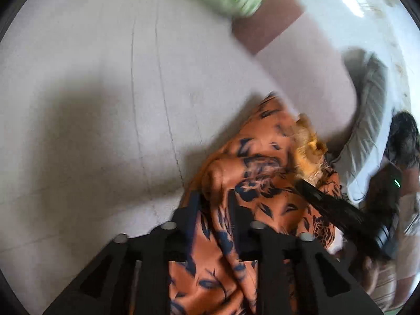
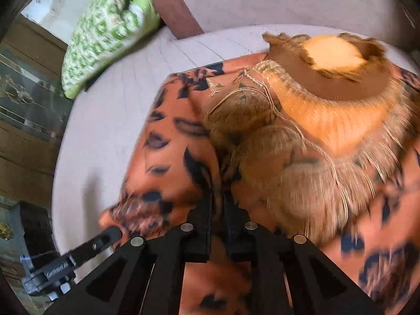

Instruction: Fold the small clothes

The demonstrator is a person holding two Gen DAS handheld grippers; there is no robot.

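Note:
An orange garment (image 1: 262,178) with a dark blue flower print lies bunched on a pale bed sheet (image 1: 92,105). My left gripper (image 1: 214,197) is shut on a fold of it. In the right wrist view the garment (image 2: 170,144) shows a brown embroidered neck part with fringe (image 2: 315,120) on top. My right gripper (image 2: 218,194) is shut on the cloth beside that fringe. The right gripper (image 1: 341,210) also shows in the left wrist view, at the garment's right. The left gripper (image 2: 113,233) shows at the lower left of the right wrist view.
A green and white patterned pillow (image 2: 105,31) lies at the far end of the bed, beside a brown headboard strip (image 2: 173,8). A grey striped cloth (image 1: 367,120) hangs at the bed's right edge. Wooden furniture (image 2: 23,120) stands left of the bed.

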